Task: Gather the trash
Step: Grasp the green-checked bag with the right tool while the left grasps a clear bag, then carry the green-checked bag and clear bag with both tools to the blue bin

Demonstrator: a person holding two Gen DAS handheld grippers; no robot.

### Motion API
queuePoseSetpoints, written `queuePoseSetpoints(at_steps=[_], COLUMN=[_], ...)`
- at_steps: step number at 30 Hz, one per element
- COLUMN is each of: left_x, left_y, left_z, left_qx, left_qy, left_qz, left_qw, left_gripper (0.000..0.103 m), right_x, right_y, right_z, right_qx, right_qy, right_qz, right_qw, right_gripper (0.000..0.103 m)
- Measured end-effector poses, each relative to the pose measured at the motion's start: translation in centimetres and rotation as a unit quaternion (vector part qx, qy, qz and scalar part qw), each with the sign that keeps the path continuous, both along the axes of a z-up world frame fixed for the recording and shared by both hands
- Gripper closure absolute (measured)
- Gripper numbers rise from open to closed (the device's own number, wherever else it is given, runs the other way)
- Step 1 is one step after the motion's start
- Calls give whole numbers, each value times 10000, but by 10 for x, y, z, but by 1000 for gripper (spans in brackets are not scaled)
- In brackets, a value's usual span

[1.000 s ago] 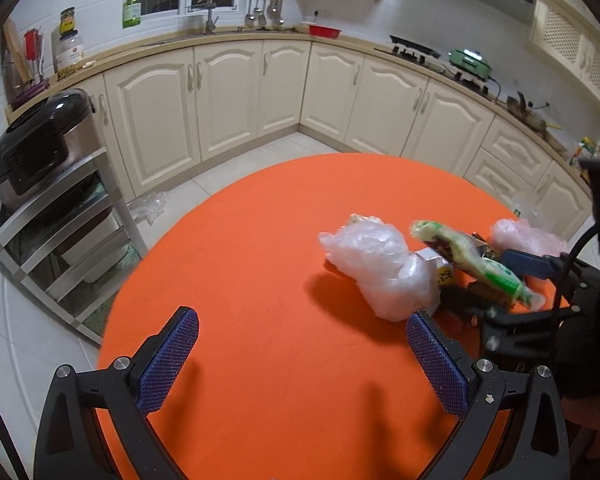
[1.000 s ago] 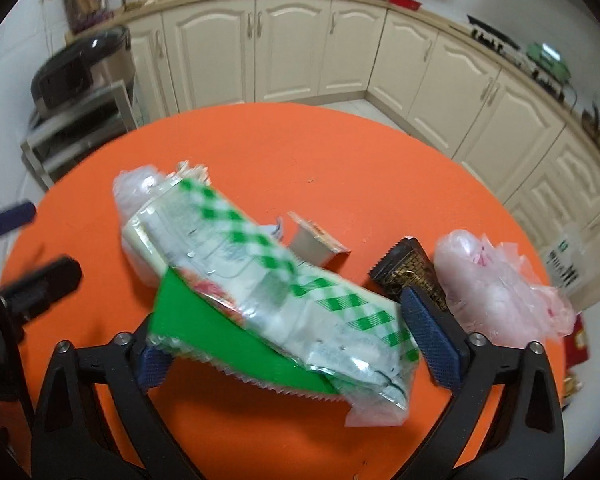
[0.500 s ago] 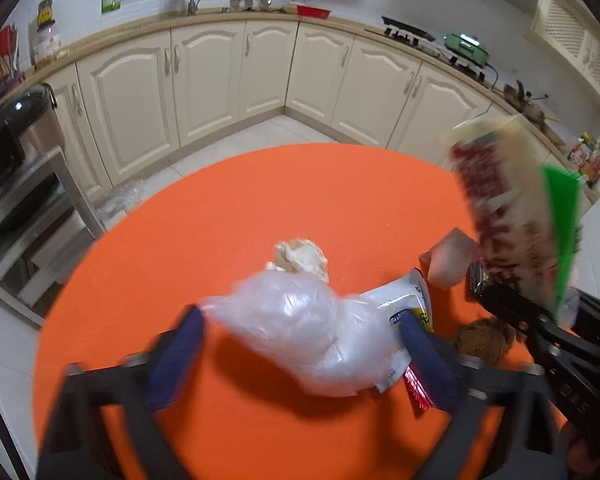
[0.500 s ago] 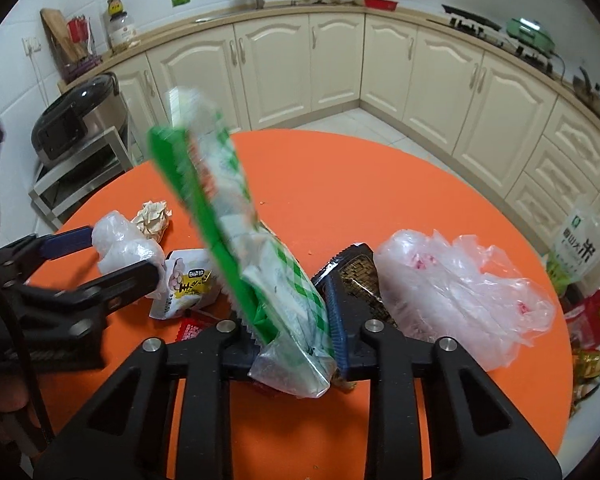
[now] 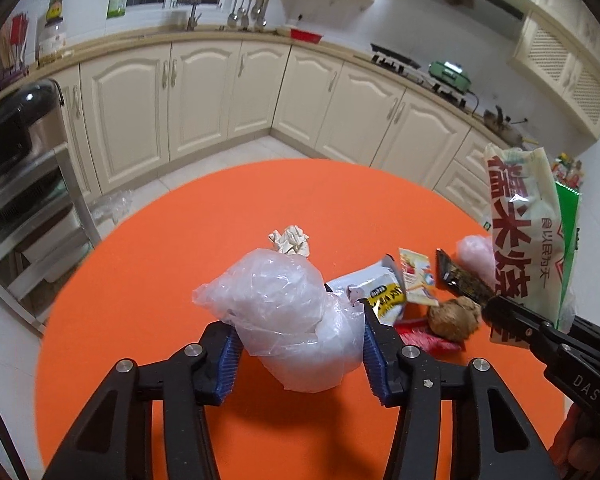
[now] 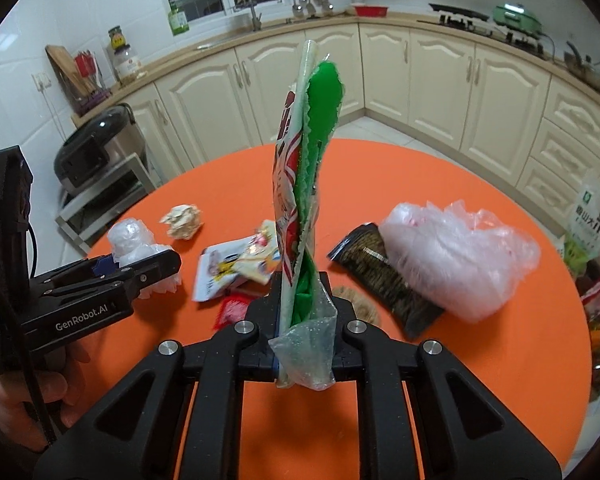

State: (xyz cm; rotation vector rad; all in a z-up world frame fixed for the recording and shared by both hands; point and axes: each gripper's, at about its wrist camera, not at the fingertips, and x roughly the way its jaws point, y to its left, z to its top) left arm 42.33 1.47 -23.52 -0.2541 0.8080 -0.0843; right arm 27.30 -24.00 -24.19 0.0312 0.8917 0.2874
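A crumpled clear plastic bag (image 5: pixel 284 312) lies on the round orange table (image 5: pixel 172 280). It sits between the pads of my left gripper (image 5: pixel 300 356), whose closing jaws touch the bag on both sides. My right gripper (image 6: pixel 302 344) is shut on a long green-and-white food wrapper (image 6: pixel 300 184), held upright above the table. That wrapper (image 5: pixel 520 240) also shows at the right of the left wrist view. Loose trash lies between the grippers: a paper ball (image 5: pixel 290 240), a white-and-yellow packet (image 5: pixel 380 292), a dark wrapper (image 6: pixel 384 276), a brown lump (image 5: pixel 454 318) and a pinkish plastic bag (image 6: pixel 456 252).
A red wrapper (image 6: pixel 232 312) lies just past the right gripper. Cream cabinets (image 5: pixel 204 92) curve behind the table. A steel rack with a black cooker (image 5: pixel 8 136) stands to the left. Bags of goods (image 6: pixel 592 224) sit off the table's right edge.
The left gripper came forward and its jaws narrowed around the clear bag. The right gripper shut on the green-and-white wrapper and lifted it from flat to upright.
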Motion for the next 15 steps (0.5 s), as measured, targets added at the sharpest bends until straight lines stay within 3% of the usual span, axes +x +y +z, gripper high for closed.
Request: queuePoseSetpoints(at_steps=[15], left_x=[-125], left_y=[-24], left_z=[33], left_qx=[264], left_qy=[-862], left_qz=[-504], left_qw=[9946], left_gripper=[56], right_x=[-102], right_y=[0], right_z=[48], right_qx=[200], right_qy=[-507], right_qz=[-220], right_qw=[9983], right_gripper=[90])
